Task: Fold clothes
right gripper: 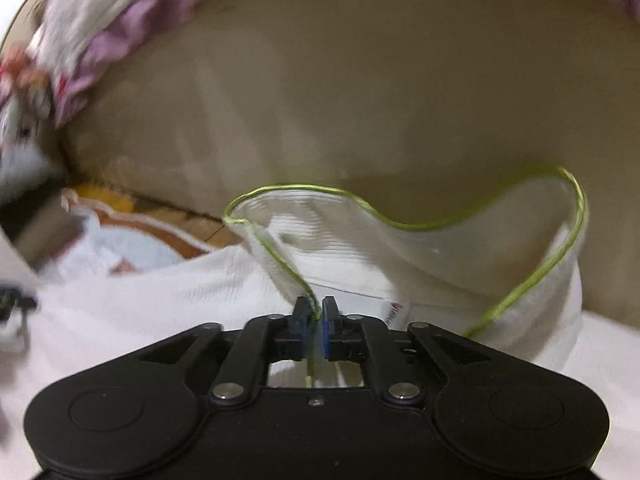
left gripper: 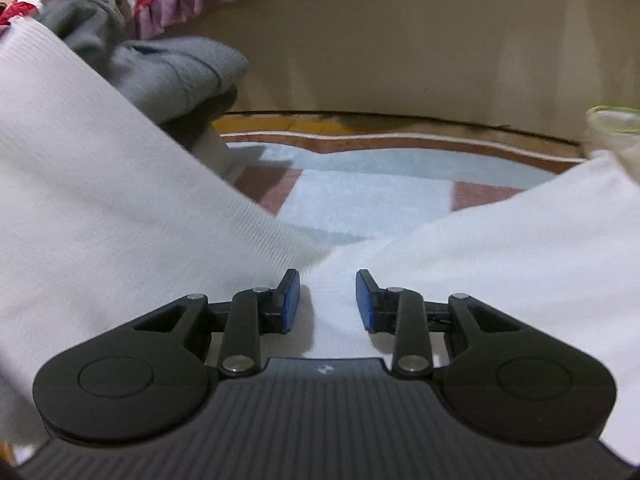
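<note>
Blurrily, right claw (right gripper: 316,322) pinches the white garment's (right gripper: 160,292) green-edged collar (right gripper: 400,224) — left claw (left gripper: 328,300) spread, garment cropped.

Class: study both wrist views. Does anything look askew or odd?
Yes. The white garment's green-trimmed collar stands up buckled, pinched at its edge in the right gripper. The left gripper is open over loose cloth.
</note>
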### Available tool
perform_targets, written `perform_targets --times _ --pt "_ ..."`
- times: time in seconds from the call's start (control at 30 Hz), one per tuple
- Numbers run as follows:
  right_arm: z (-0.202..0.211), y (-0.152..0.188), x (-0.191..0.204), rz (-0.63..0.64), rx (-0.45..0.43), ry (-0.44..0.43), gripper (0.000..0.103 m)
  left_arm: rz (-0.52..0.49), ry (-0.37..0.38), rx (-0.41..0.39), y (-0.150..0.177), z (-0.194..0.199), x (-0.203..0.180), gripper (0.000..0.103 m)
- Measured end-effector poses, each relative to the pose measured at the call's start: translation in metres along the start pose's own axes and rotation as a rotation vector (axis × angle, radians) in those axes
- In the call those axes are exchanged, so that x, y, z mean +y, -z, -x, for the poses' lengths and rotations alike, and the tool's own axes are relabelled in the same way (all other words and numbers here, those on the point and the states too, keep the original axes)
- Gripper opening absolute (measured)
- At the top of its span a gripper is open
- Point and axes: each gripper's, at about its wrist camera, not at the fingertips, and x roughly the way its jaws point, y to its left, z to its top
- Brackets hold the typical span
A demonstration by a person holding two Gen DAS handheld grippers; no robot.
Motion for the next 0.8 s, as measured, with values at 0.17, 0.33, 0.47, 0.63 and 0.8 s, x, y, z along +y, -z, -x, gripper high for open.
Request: perform_targets --times 0.17,0.33,0.47,0.63,0.8 --pt "0.016 -0.018 -0.001 0.012 0.059 -0.024 0.032 0.096 -0.020 0.040 0.033 0.107 0.010 0.034" --pt "0.046 -0.037 0.010 0.078 0.043 -0.173 0.040 0.238 -0.131 0.113 0.071 0.168 0.032 0.037" --pt "0.056 -0.039 0.039 0.041 0.057 -0.364 0.040 0.320 -0.153 0.107 0.092 0.188 0.043 0.037" --pt "0.066 -0.034 0.101 -0.066 0.132 -0.592 0.042 0.306 -0.063 0.079 0.125 0.225 0.044 0.037" --pt "0.113 -0.022 0.149 -0.090 0.277 -0.600 0.042 0.281 0.019 0.067 0.161 0.241 0.058 0.037"
